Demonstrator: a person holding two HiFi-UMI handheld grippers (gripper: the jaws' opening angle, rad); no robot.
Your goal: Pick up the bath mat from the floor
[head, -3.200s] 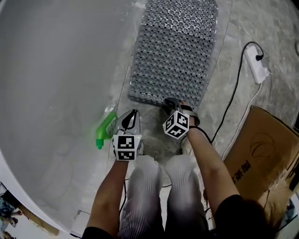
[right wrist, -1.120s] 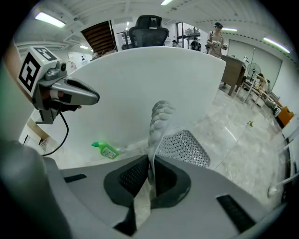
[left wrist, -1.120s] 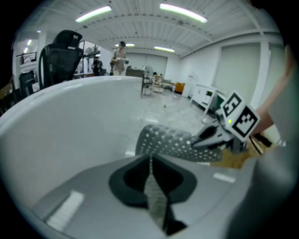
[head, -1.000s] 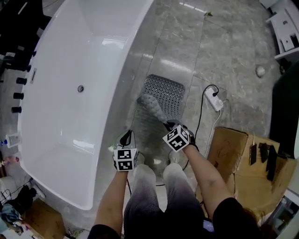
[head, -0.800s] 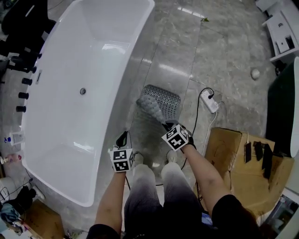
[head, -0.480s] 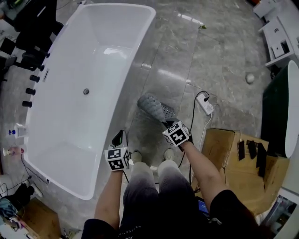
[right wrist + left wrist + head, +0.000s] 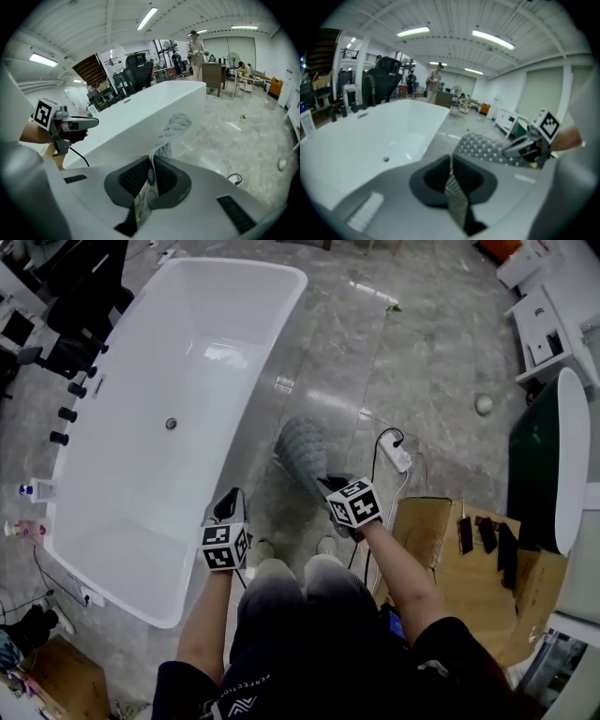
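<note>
One grey, studded rubber bath mat (image 7: 302, 451) is clamped in the closed jaws of the right hand-held gripper (image 7: 330, 487) and held up just beyond it. The left hand-held gripper (image 7: 228, 509) is shut on nothing.

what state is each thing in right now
bath mat: off the floor, one edge clamped, free end curling
right gripper: shut on the bath mat
left gripper: shut, empty
bathtub: empty
power strip: on the floor, one plug in it
</note>
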